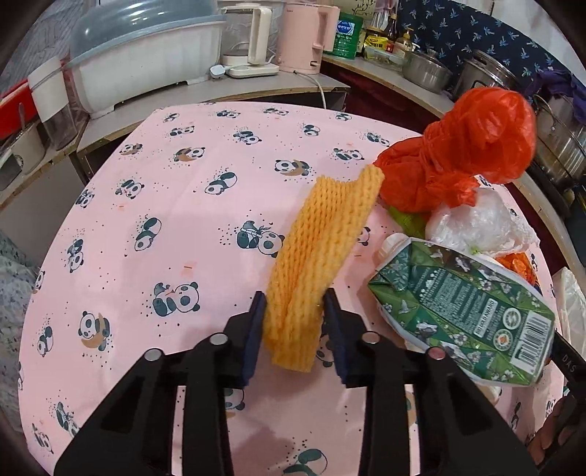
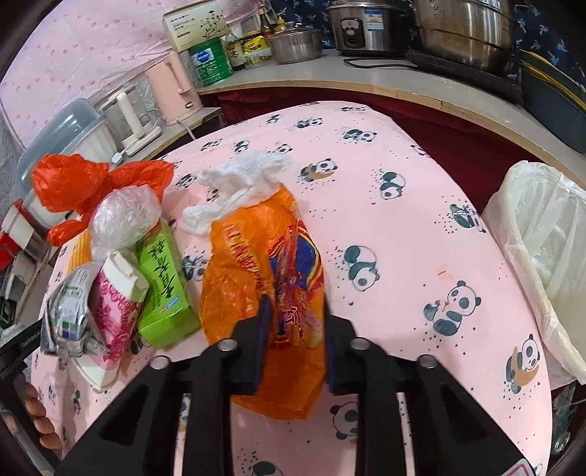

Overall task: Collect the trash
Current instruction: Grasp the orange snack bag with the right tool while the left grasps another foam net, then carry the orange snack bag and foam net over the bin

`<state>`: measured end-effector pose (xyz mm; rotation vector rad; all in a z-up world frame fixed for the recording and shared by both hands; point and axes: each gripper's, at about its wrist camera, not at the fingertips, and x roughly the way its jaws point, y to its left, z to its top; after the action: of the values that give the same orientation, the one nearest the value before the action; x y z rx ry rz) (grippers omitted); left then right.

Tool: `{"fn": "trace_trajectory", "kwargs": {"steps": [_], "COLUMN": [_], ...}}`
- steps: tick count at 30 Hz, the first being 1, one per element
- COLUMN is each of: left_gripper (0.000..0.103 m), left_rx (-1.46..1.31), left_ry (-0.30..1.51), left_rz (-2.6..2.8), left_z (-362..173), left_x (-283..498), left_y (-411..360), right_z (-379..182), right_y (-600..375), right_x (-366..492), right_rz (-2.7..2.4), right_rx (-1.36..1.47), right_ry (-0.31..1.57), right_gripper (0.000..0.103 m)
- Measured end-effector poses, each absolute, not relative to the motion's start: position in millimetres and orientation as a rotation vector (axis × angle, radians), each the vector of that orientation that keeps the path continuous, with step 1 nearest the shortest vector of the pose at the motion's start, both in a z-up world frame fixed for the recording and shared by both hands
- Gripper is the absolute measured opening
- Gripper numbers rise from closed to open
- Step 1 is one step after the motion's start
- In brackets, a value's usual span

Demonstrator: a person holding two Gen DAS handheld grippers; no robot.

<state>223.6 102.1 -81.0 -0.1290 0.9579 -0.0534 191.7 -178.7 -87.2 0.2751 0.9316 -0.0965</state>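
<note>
In the left wrist view my left gripper is shut on a yellow foam fruit net, held over the pink panda tablecloth. To its right lie a red plastic bag, a clear plastic bag and a crushed green carton. In the right wrist view my right gripper is shut on an orange plastic bag with a white tissue at its far end. Left of it lie a green tea carton, a pink carton, a crushed grey carton, the clear bag and the red bag.
A bin lined with a white bag stands at the table's right edge. Kettles, a dish rack, pots and jars crowd the counters behind the table.
</note>
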Motion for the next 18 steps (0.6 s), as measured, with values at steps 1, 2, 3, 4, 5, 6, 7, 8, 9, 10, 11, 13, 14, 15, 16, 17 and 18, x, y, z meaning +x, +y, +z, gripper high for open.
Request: {"fn": "trace_trajectory", "kwargs": {"steps": [1, 2, 3, 4, 5, 6, 7, 8, 9, 10, 11, 13, 14, 15, 16, 17, 18], "left_gripper": [0.024, 0.023, 0.022, 0.021, 0.021, 0.021, 0.02, 0.02, 0.02, 0.02, 0.02, 0.02, 0.02, 0.02, 0.02, 0.02, 0.02], "left_rx": [-0.132, -0.138, -0.147, -0.153, -0.155, -0.156, -0.159, -0.161, -0.164, -0.168, -0.176, -0.185, -0.186, -0.186, -0.183, -0.179, -0.176], "left_ry": [0.957, 0.957, 0.955, 0.952, 0.948, 0.939, 0.929, 0.921, 0.91, 0.901, 0.891, 0.872, 0.857, 0.846, 0.836, 0.825, 0.812], "left_rz": [-0.055, -0.055, -0.058, -0.059, -0.06, -0.062, -0.065, -0.068, -0.069, -0.072, -0.078, -0.089, -0.095, -0.103, -0.11, -0.12, -0.134], "left_z": [-79, -77, -74, -71, -69, -64, -60, -57, -52, -47, -40, -29, -21, -15, -9, -2, 6], "left_x": [221, 219, 216, 214, 211, 207, 203, 200, 196, 193, 189, 183, 178, 174, 171, 168, 164], "left_y": [102, 101, 101, 101, 100, 99, 99, 98, 98, 97, 96, 93, 91, 88, 85, 81, 75], "right_z": [-86, -85, -82, -79, -75, -70, -65, -60, -53, -46, -40, -24, -17, -10, -3, 5, 10], "right_y": [-176, -175, -173, -172, -171, -171, -171, -172, -172, -172, -172, -171, -171, -171, -171, -172, -173], "right_x": [189, 188, 185, 182, 179, 175, 173, 170, 166, 163, 161, 154, 150, 148, 144, 140, 138], "right_rz": [-0.093, -0.087, -0.084, -0.084, -0.079, -0.073, -0.07, -0.063, -0.055, -0.05, -0.044, -0.032, -0.026, -0.023, -0.019, -0.015, -0.013], "right_rx": [0.266, 0.261, 0.257, 0.254, 0.252, 0.253, 0.256, 0.26, 0.264, 0.265, 0.264, 0.259, 0.258, 0.258, 0.26, 0.263, 0.264], "right_ry": [0.928, 0.926, 0.922, 0.913, 0.904, 0.893, 0.882, 0.87, 0.855, 0.842, 0.829, 0.795, 0.777, 0.763, 0.745, 0.726, 0.715], "right_gripper": [0.008, 0.007, 0.005, 0.005, 0.005, 0.004, 0.004, 0.004, 0.004, 0.004, 0.004, 0.004, 0.004, 0.004, 0.004, 0.004, 0.004]}}
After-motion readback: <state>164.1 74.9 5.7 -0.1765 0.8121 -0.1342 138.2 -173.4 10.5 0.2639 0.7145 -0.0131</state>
